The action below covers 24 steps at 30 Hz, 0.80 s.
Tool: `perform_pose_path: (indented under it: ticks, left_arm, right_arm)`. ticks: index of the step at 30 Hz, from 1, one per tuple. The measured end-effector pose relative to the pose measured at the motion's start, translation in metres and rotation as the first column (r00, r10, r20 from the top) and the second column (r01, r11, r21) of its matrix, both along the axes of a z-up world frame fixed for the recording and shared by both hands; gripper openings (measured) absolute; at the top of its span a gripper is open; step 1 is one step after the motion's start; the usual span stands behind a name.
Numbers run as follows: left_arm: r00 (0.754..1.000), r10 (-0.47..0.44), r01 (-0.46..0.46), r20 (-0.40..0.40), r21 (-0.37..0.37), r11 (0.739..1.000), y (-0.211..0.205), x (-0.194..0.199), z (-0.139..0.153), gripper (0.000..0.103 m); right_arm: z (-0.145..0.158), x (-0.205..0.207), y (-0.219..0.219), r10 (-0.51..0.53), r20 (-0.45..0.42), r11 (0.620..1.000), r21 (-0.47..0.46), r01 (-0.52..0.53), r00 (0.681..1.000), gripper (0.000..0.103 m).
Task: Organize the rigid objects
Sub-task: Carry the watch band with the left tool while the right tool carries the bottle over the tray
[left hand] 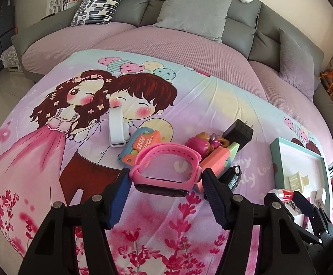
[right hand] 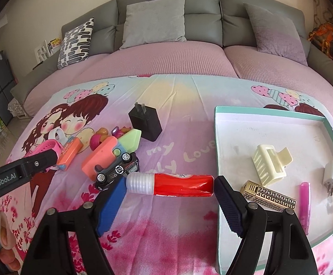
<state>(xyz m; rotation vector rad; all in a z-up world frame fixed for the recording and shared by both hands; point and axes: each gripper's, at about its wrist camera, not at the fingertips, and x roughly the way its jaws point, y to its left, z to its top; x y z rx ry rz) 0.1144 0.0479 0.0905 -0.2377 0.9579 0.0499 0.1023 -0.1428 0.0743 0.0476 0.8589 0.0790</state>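
On a cartoon-print sheet (right hand: 177,96) before a grey sofa, the right gripper (right hand: 171,194) clamps a red tube (right hand: 177,184) end to end, crosswise, beside the tray's (right hand: 280,116) left edge. The left gripper (left hand: 166,183) holds a pink smartwatch (left hand: 166,171), farther off.
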Motion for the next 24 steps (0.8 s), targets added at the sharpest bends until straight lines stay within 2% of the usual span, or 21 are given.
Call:
perform_pose_path:
  ticks: [13,24]
  left_arm:
    - [0.989,-0.141,0.14,0.046,0.016,0.99,-0.066,-0.007,0.023,0.065]
    - [0.949,-0.315,0.313,0.025,0.05,0.948,-0.149,-0.013,0.026,0.065]
  right_arm:
    - [0.019,-0.008,-0.061,-0.131,0.018,0.991,0.027,0.131,0.991,0.081]
    - [0.011,-0.018,-0.134,-0.303,-0.037,0.952,0.019,0.304,0.952,0.081]
